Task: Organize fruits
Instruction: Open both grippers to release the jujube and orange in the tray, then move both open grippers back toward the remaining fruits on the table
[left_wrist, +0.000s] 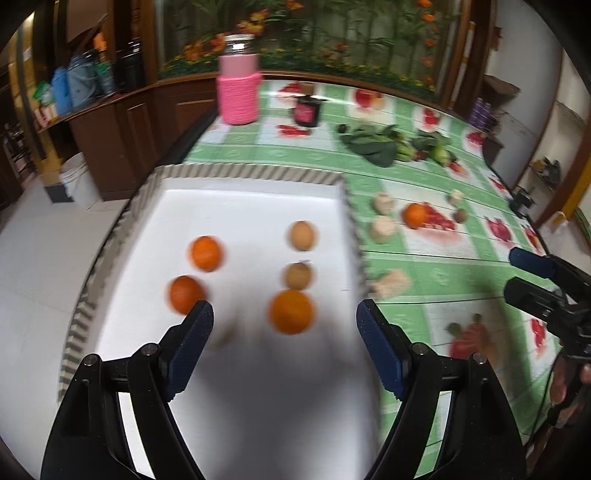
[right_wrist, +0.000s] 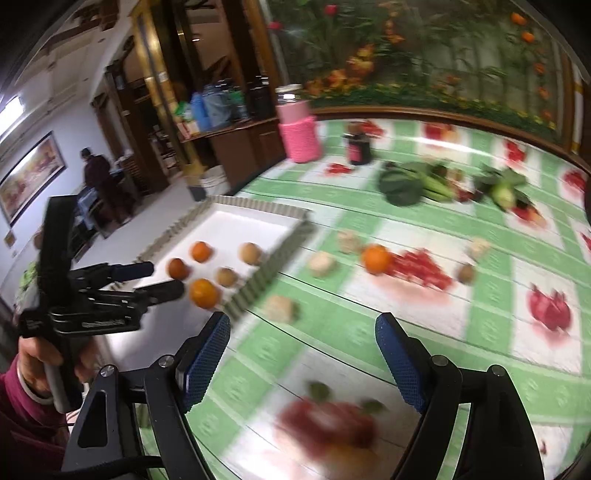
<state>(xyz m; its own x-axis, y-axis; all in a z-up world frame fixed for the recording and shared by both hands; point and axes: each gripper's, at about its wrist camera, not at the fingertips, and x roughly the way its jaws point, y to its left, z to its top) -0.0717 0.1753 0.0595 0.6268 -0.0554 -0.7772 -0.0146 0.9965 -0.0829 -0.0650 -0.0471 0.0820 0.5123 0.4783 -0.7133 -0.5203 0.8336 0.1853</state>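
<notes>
A white tray with a ridged rim holds three oranges and two brown kiwis. My left gripper is open and empty above the tray's near part; it also shows in the right wrist view. My right gripper is open and empty over the tablecloth, right of the tray. One orange and a kiwi lie loose on the cloth, with several pale fruits around them. The views are motion-blurred.
A pink-sleeved jar and a small dark jar stand at the table's far side. Leafy greens and vegetables lie behind the loose fruit. The table's left edge runs beside the tray. A person stands far left.
</notes>
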